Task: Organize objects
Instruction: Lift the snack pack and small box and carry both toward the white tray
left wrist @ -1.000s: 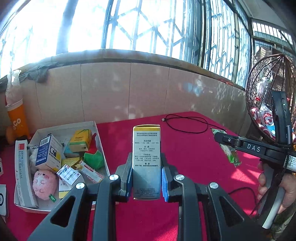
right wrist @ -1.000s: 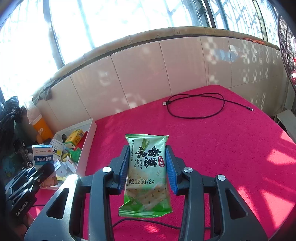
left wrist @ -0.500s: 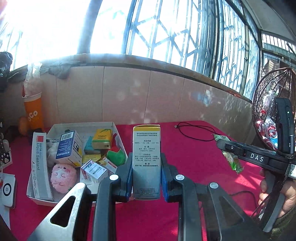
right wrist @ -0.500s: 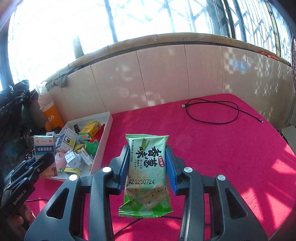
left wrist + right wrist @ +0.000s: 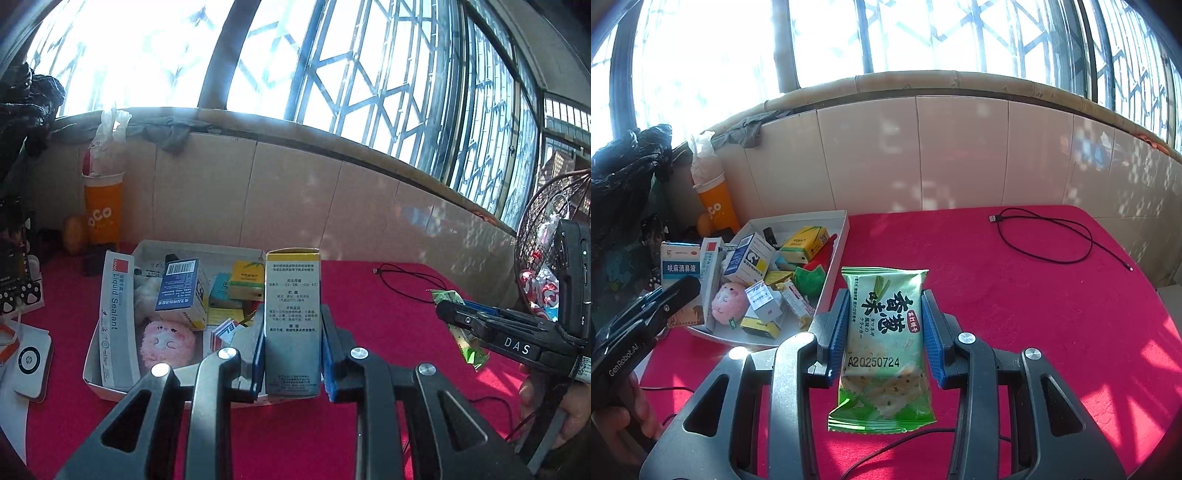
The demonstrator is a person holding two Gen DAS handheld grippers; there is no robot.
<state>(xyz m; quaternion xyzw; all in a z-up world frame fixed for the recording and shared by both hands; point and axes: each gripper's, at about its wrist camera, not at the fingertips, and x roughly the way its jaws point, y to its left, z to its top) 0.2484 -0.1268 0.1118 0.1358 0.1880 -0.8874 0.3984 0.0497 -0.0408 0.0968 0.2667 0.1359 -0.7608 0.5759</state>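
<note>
My left gripper (image 5: 293, 325) is shut on an upright medicine box (image 5: 293, 317) with a yellow top and holds it above the near right corner of the white cardboard tray (image 5: 192, 248). My right gripper (image 5: 885, 325) is shut on a green cracker packet (image 5: 884, 347) and holds it above the red table (image 5: 1015, 295), right of the tray (image 5: 836, 254). The tray holds several small boxes, a pink plush (image 5: 168, 341) and a green toy (image 5: 809, 278). The left gripper and its box (image 5: 679, 264) show at the left of the right wrist view; the right gripper and its packet (image 5: 458, 332) show at the right of the left wrist view.
A black USB cable (image 5: 1045, 236) lies at the table's far right. An orange cup (image 5: 101, 210) stands against the tiled wall behind the tray. A white card with a round logo (image 5: 29, 360) lies left of the tray. A wire basket chair (image 5: 546, 258) is at the right.
Both grippers have swung to the left toward the tray, each still holding its item. The tray now sits nearer the middle of both views.
</note>
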